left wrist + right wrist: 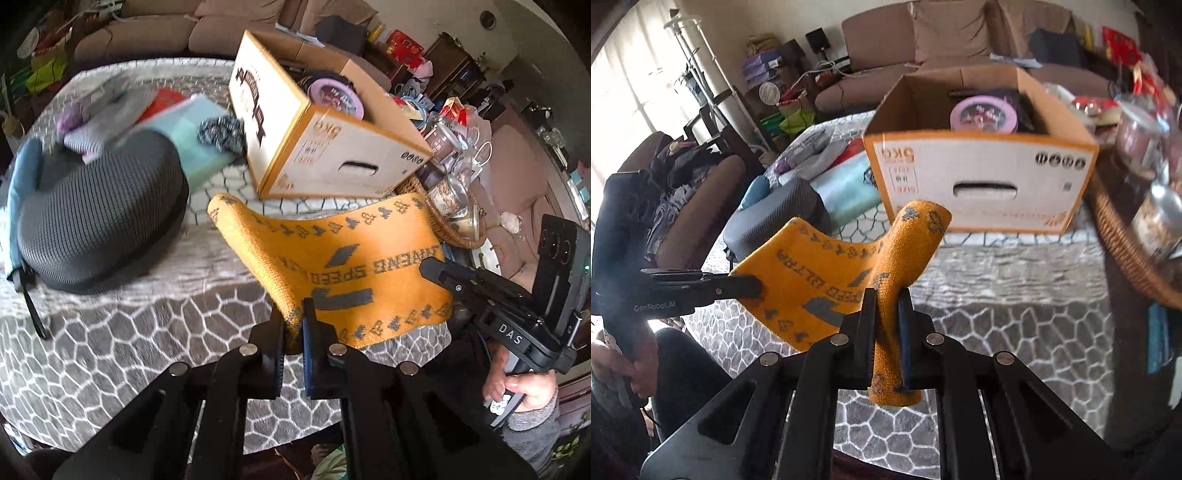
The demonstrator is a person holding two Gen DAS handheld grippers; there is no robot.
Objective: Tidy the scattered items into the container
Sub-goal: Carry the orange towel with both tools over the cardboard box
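1. Holding the orange knitted cloth (354, 254) at both ends, I had it hanging clear above the tabletop (122, 350), just in front of the cardboard box (332, 155), on the side with the handle slot.
2. My left claw (293, 332) was pressed together on one bunched corner of the cloth; my right claw (888, 310) was likewise clamped on the opposite edge, with a fold poking out past its tips towards the box.
3. I judged the cloth's long axis ran roughly parallel to the box's near wall, sagging between the two claws.
4. Both claws pointed steeply down and forward at the box, which lay beyond the cloth with its open top above it.
5. Neither hand looked clearly nearer the box, so I reckoned both must carry the cloth up over the rim together.
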